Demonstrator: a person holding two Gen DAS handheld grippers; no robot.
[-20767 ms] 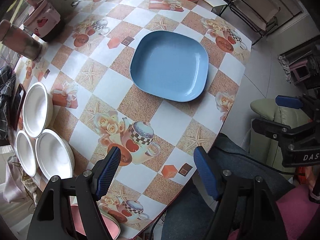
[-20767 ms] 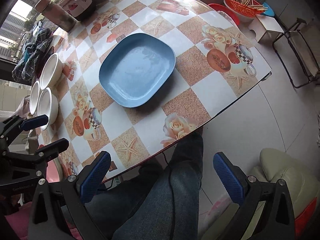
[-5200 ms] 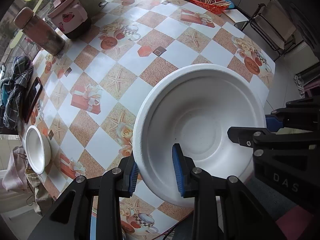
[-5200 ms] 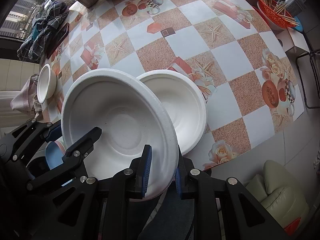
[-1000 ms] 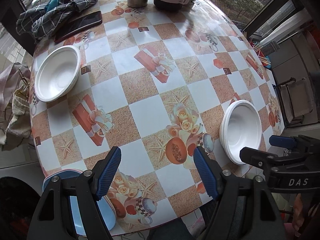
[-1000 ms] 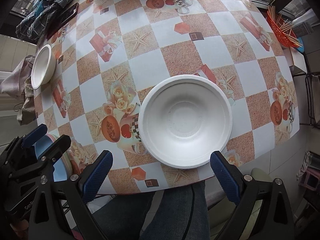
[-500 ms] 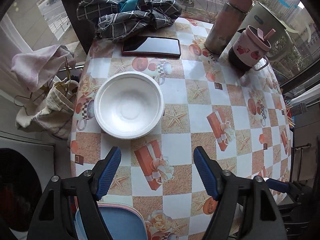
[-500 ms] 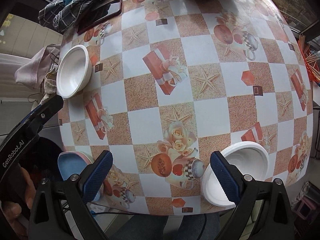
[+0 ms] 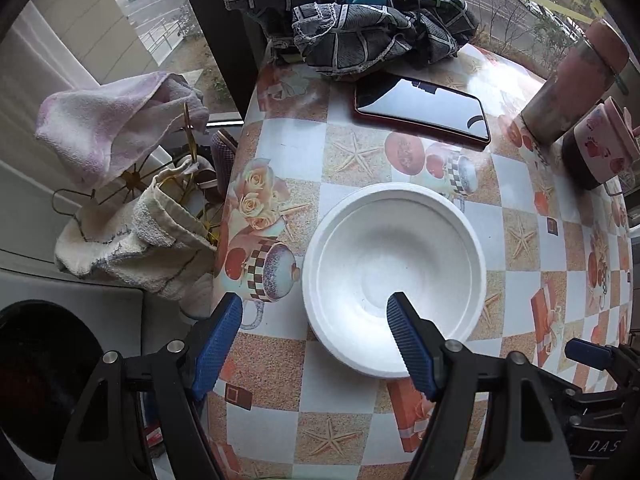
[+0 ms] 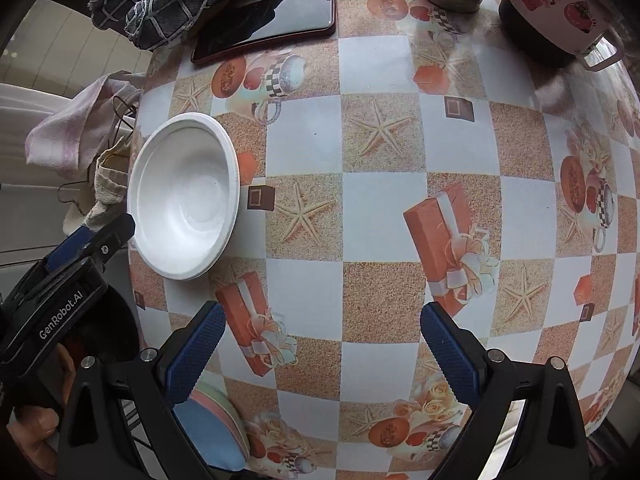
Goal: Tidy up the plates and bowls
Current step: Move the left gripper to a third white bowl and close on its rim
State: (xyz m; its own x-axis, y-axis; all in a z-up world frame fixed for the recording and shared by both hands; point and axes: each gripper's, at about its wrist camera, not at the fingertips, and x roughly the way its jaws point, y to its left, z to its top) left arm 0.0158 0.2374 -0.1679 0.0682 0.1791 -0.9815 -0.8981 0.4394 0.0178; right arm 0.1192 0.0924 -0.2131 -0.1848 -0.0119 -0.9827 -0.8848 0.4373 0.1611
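Observation:
A white bowl (image 9: 394, 268) sits near the table's edge; it also shows in the right wrist view (image 10: 184, 196). My left gripper (image 9: 316, 336) is open, its jaws astride the bowl's near rim: the right finger (image 9: 408, 340) is over the bowl's inside, the left finger (image 9: 218, 340) outside it. My right gripper (image 10: 320, 352) is open and empty above the patterned tablecloth (image 10: 384, 208). A blue plate stacked on a pink one (image 10: 212, 420) lies at the near table edge, behind my right gripper's left finger.
A phone (image 9: 420, 110), a dark checked cloth (image 9: 352, 20), a metal flask (image 9: 568, 84) and a pink mug (image 9: 600, 148) stand at the far side. Towels hang on a rack (image 9: 120, 184) off the table's left edge.
My left gripper has moved in close to the white bowl, its jaws now astride the near rim. My right gripper has moved forward over the table; the stacked bowls have left its view.

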